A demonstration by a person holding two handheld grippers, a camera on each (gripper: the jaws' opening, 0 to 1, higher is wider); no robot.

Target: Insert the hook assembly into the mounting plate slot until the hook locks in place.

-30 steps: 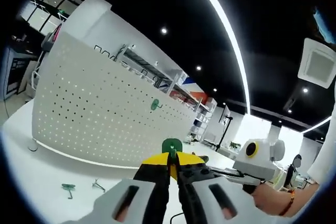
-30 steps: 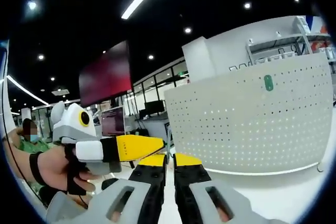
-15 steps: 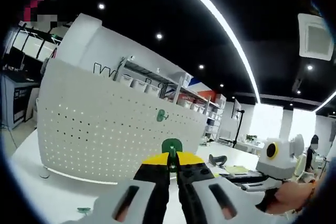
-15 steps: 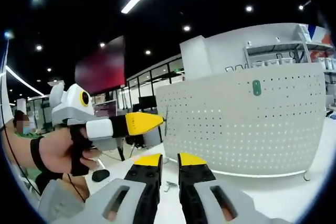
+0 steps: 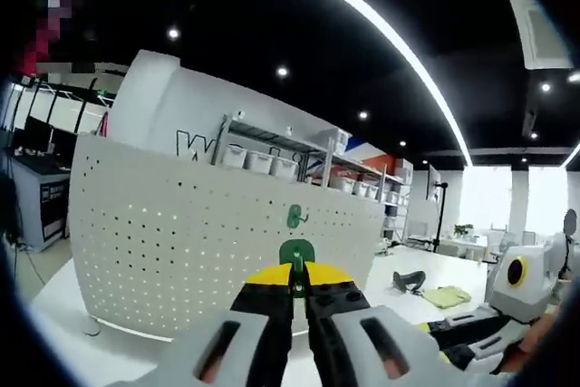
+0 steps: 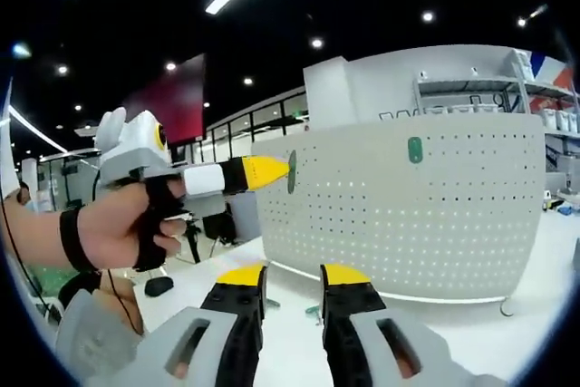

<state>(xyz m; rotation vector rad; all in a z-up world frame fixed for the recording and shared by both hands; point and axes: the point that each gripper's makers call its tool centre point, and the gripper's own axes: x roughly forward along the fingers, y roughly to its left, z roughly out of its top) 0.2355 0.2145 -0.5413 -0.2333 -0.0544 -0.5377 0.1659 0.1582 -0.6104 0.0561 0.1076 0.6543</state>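
Observation:
A white perforated mounting plate (image 5: 181, 233) stands upright on the table, with one green hook (image 5: 295, 217) fixed near its top. My left gripper (image 5: 294, 275) is shut on a second green hook assembly (image 5: 296, 252), which sticks up between the yellow jaw tips just in front of the plate. In the right gripper view, a hand holds the left gripper (image 6: 266, 170) with that hook (image 6: 291, 171) at the left edge of the plate (image 6: 435, 215); the mounted hook (image 6: 415, 149) sits further right. My right gripper (image 6: 294, 276) is open and holds nothing. It also shows low at the right (image 5: 435, 328).
The plate rests on small feet (image 6: 507, 307) on a white table (image 5: 54, 314). A small green piece (image 6: 313, 313) lies on the table near the plate's base. A dark object (image 5: 410, 280) and a yellowish cloth (image 5: 444, 296) lie further right. Shelves with bins (image 5: 263, 160) stand behind.
The left gripper has risen with its hook to the plate's left edge. The right gripper's jaws have spread from nearly closed to apart. Both views have shifted.

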